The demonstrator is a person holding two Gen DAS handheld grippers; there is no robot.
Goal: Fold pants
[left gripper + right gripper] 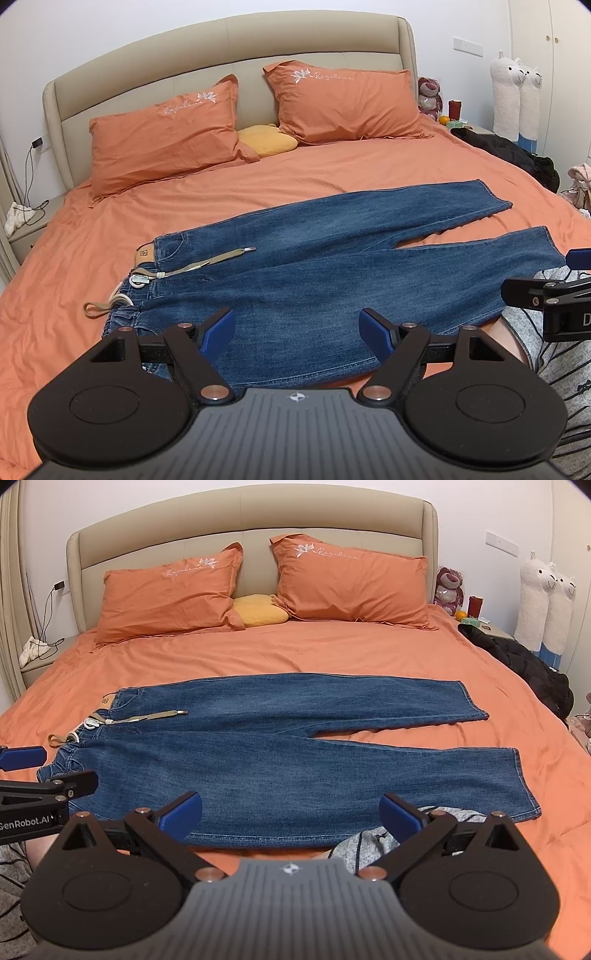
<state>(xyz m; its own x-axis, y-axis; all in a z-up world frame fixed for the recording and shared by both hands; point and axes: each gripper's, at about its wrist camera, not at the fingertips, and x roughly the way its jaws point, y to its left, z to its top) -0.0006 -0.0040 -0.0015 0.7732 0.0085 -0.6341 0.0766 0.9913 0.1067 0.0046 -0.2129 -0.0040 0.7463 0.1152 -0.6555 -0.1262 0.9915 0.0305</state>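
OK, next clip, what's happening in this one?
A person holds two handheld grippers over a pair of blue jeans spread flat on an orange bed, waistband to the left, legs to the right and slightly apart. The left gripper and right gripper are both open and empty. No fold has been made yet.

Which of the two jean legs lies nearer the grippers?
The lower leg, its hem toward the bed's right edge. It lies just ahead of the right gripper; the other leg lies beyond it, toward the pillows.
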